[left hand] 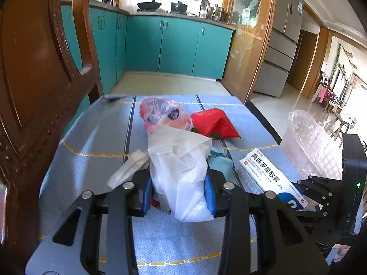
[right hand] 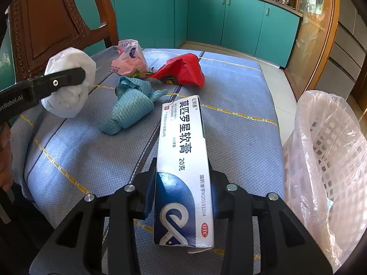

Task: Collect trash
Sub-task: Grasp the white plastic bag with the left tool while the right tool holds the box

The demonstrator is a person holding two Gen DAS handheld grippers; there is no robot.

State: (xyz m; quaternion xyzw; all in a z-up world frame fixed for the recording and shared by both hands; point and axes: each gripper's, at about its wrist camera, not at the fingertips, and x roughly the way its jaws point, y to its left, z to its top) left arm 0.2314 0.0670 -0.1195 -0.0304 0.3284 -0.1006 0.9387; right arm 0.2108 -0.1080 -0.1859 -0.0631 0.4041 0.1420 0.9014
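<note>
While left gripper (left hand: 180, 197) clamps a white bag (left hand: 181, 169) and right gripper (right hand: 181, 197) clamps a box (right hand: 183, 160), the bin (right hand: 330, 151) awaits both; cloth (right hand: 130, 107), red bag (right hand: 183, 71), pink bag (right hand: 128, 57) remain.

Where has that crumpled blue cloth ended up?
The blue cloth lies on the table, left of the box held in the right gripper and in front of the red wrapper.

— What are we looking at, mid-frame?
— A table (right hand: 75, 151) under a blue cloth (right hand: 240, 137) with yellow lines.
— And what do we see lying on it?
— A teal rag (right hand: 133, 107) at centre, a pink bag (right hand: 129, 57) and red bag (right hand: 183, 71) above it.
</note>
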